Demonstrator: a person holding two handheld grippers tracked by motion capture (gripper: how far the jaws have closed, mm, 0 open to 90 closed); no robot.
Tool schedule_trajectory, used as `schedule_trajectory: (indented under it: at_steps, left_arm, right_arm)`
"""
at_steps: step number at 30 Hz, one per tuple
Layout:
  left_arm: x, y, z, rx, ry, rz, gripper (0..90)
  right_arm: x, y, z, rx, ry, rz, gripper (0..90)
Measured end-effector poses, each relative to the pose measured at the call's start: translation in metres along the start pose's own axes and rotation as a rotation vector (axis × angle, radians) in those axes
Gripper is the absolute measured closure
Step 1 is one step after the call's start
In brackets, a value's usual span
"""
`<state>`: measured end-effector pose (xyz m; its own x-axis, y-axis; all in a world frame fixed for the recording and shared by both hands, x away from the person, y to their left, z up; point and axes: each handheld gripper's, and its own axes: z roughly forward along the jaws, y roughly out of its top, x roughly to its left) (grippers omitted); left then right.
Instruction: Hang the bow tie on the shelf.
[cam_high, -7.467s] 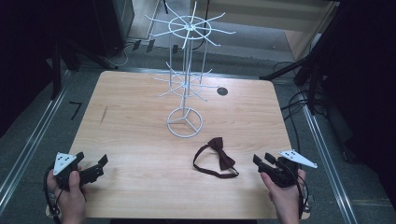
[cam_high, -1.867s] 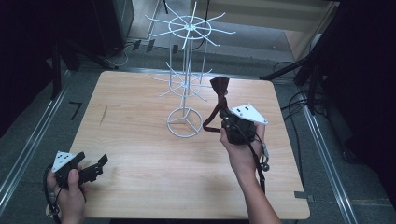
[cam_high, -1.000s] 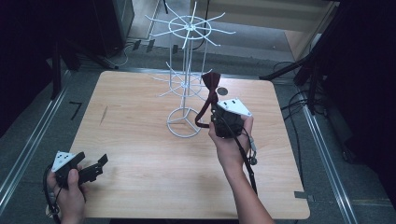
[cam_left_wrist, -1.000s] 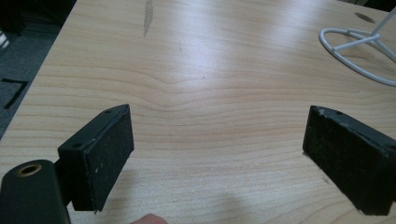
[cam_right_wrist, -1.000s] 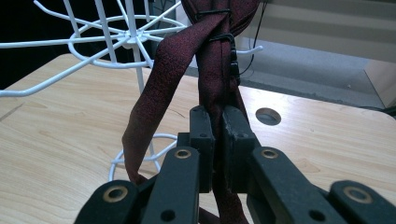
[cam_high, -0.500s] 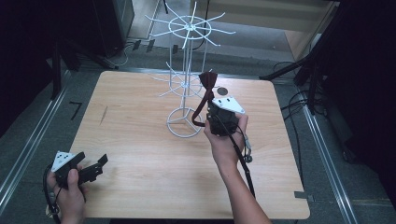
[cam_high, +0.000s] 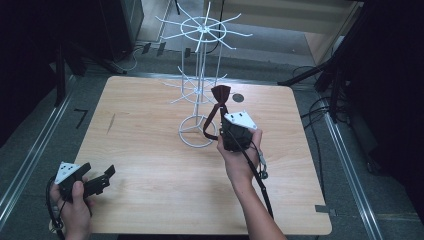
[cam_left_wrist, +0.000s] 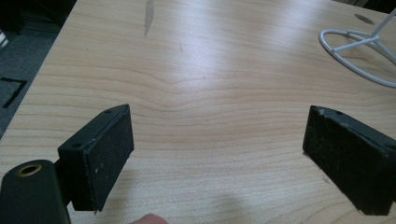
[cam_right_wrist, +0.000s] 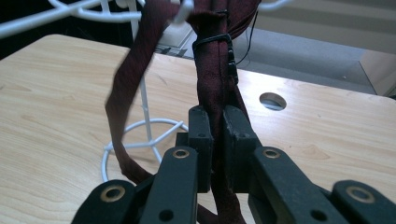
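Bow tie (cam_right_wrist: 212, 70) sits clenched in my right gripper (cam_right_wrist: 215, 135) beside the rack (cam_high: 200, 95); I'd loop its strap over a hook slowly. Left gripper (cam_left_wrist: 215, 154) gapes, holding nothing.

One dark red bow tie (cam_high: 220, 95), one white wire rack (cam_high: 199, 90), one wooden table (cam_high: 150, 170), two grippers.

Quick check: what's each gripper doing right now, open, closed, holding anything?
Left gripper: open, holding nothing, low over the table.
Right gripper: closed on the bow tie beside the rack.
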<state>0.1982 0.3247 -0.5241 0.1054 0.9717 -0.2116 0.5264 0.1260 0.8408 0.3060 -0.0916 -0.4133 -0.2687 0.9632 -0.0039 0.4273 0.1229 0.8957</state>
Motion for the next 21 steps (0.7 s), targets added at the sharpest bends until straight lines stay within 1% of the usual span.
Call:
schedule_trajectory:
  at_steps: [1, 2, 5, 8, 13, 18, 21]
  left_arm:
    - [0.000, 0.000, 0.000, 0.000, 0.000, 0.000, 9.4]
    - [0.000, 0.000, 0.000, 0.000, 0.000, 0.001, 9.4]
    - [0.000, 0.000, 0.000, 0.000, 0.000, 0.001, 9.4]
    - [0.000, 0.000, 0.000, 0.001, 0.001, 0.001, 9.4]
    - [0.000, 0.000, 0.000, 0.001, 0.000, 0.000, 9.4]
    - [0.000, 0.000, 0.000, 0.000, 0.000, 0.003, 9.4]
    - [0.000, 0.000, 0.000, 0.000, -0.001, 0.001, 9.4]
  right_arm:
    - [0.000, 0.000, 0.000, 0.000, 0.000, 0.000, 84.4]
    - [0.000, -0.005, 0.001, 0.004, -0.001, -0.001, 84.3]
    - [0.000, -0.008, 0.002, 0.008, -0.002, -0.004, 84.2]
    - [0.001, -0.016, 0.006, 0.022, 0.001, -0.009, 83.9]
    - [0.002, -0.021, 0.009, 0.033, 0.004, -0.018, 83.5]
    - [0.005, -0.026, 0.013, 0.046, 0.020, -0.013, 82.6]
    - [0.008, -0.028, 0.017, 0.056, 0.042, -0.007, 81.1]
